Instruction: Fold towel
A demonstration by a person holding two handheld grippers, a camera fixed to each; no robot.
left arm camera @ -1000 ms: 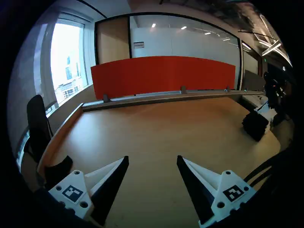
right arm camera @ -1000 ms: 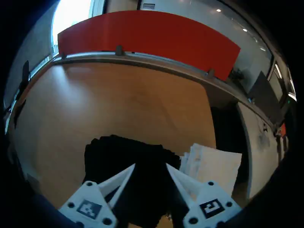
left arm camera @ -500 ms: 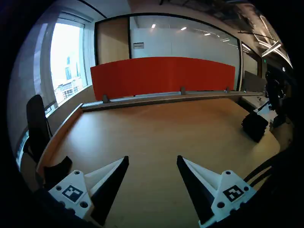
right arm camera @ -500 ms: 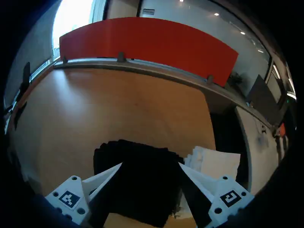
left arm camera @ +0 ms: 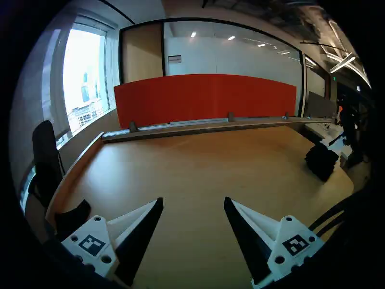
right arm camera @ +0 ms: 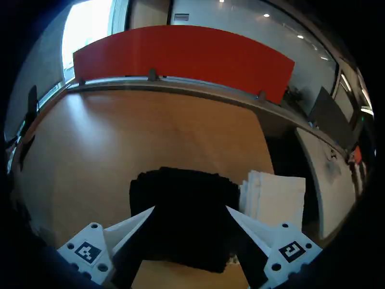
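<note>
With your right gripper (right arm camera: 190, 208) spread wide at the black towel stack (right arm camera: 185, 192) and your left gripper (left arm camera: 192, 199) open too, a deep pinch risks lifting several layers.

**Left gripper view:** the camera sits low over the wooden table (left arm camera: 202, 164), behind the left gripper (left arm camera: 192, 200). It faces roughly level across the tabletop toward the red partition (left arm camera: 204, 96), with the window (left arm camera: 84, 91) on its left.

**Right gripper view:** the camera sits higher and is pitched downward, behind the right gripper (right arm camera: 190, 208). It is close over the black towel stack (right arm camera: 185, 192), with a white stack (right arm camera: 276, 197) just beside it.

**Shared field:** both views face the same partition and tabletop. The black towel stack (left arm camera: 321, 161) appears far off at the right of the left gripper view.
</note>
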